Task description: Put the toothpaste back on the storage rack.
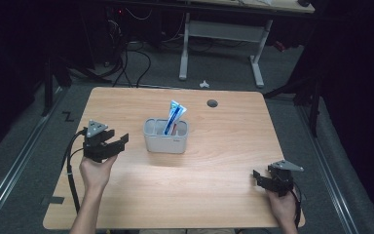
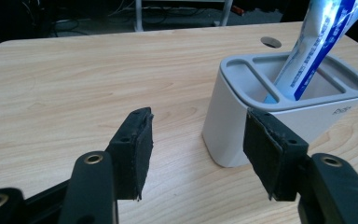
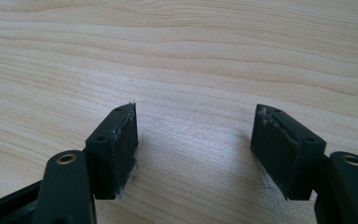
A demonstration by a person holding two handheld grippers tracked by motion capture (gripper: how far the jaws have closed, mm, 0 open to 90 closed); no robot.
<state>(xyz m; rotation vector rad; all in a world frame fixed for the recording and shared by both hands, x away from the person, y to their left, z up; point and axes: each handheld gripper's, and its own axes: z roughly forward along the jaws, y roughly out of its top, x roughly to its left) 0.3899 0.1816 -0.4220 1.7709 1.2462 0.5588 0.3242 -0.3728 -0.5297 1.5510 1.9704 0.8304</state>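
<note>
A white holder with a grey compartmented top [image 1: 165, 136] stands in the middle of the wooden table [image 1: 214, 161]. A blue and white toothpaste tube [image 1: 174, 117] leans upright in one of its compartments. My left gripper [image 1: 118, 142] hovers just left of the holder, open with nothing between its pads. In the left gripper view the holder [image 2: 279, 116] sits ahead and to the right, the tube [image 2: 314, 44] rising out of it. My right gripper [image 1: 259, 176] rests low near the table's front right corner, open and empty; its fingertips [image 3: 116, 140] frame bare wood.
A round cable hole [image 1: 212, 103] lies in the table's far side. Beyond the table stand a white desk frame [image 1: 224, 44] and loose cables on a grey floor. Cables trail from both grippers over the front edge.
</note>
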